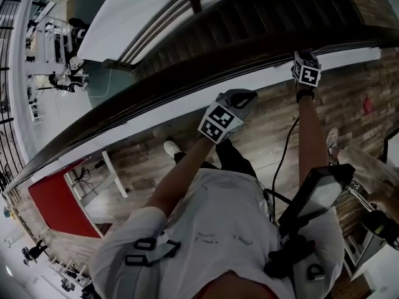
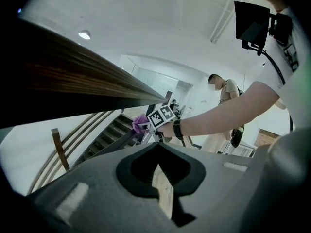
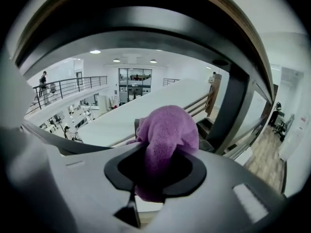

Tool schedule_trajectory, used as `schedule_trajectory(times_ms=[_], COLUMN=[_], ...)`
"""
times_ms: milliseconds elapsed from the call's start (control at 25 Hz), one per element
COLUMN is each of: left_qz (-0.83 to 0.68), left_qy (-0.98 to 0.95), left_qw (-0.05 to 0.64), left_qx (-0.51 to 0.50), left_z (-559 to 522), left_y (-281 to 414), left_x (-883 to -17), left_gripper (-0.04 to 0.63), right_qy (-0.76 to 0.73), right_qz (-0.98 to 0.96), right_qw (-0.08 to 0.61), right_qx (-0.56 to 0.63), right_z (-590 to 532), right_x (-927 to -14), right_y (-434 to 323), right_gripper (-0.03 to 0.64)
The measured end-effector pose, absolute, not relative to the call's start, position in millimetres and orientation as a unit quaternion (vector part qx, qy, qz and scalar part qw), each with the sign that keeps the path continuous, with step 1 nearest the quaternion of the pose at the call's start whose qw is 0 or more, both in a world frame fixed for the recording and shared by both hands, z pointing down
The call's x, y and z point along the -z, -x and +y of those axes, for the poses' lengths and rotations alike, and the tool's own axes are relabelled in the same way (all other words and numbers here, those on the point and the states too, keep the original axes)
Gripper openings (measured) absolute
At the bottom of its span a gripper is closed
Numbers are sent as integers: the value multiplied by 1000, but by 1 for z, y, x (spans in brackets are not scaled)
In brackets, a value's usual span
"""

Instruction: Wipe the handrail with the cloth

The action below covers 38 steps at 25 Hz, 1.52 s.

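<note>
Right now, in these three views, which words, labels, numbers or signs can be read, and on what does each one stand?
None can be read.
The cubes on the left gripper and right gripper carry only black-and-white square patterns, no letters.
The cloth and handrail show no print.
Anything in the hall beyond is too small to read.

cloth [image 3: 166,132] sits in the right tongs [image 1: 305,56] at the handrail [image 1: 187,81]; left tongs [image 1: 242,98] lie further left, beside the rail.
</note>
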State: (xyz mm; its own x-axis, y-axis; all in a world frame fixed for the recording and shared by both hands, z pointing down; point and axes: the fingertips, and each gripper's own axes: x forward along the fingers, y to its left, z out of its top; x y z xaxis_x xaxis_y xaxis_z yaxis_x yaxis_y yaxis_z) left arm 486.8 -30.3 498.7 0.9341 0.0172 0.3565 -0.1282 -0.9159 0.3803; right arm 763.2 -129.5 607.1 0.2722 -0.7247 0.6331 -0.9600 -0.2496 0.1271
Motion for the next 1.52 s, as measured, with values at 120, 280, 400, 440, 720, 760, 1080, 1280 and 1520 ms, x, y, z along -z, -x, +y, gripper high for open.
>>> schedule_trajectory(times_ms=[120,280,400,440,720,760,1080,1280,1520], left_qz=[-36,-55,-77,-90,-259,-279,-425,-493,-551], left_qy=[-966,-965,-962,-962,-937,-931,-868,-825,-784], left_qw=[189,183,189,191,203,205,238,265,280], left_qx=[-174,-180,-180,-176,-120,-115,-93,-77,-65], left_z=[-35,-42,-47,-51,-109,-109,-94,-74,-57], left_y=[-501,-493,-466,-451,-306,-280,-86,26,135], left_x=[-494,-492,-495,-493,-474,-474,-479,-487,-496], left_gripper=[2,2,2,2,2,2,2,2,2], right_qy=[-760,-757,-777,-796,-732,-702,-534,-436,-316], right_qz=[-539,-526,-490,-463,-577,-614,-773,-828,-881], right_qw=[277,323,321,302,299,306,311,338,345], right_qx=[-233,-215,-232,-245,-202,-191,-143,-104,-66], right_z=[-131,-133,-113,-103,-162,-164,-197,-197,-179], right_x=[-602,-601,-610,-609,-600,-598,-614,-620,-629], right_y=[-807,-844,-860,-857,-656,-603,-305,-155,25], right_gripper=[98,98,95,91,94,94,94,95,96])
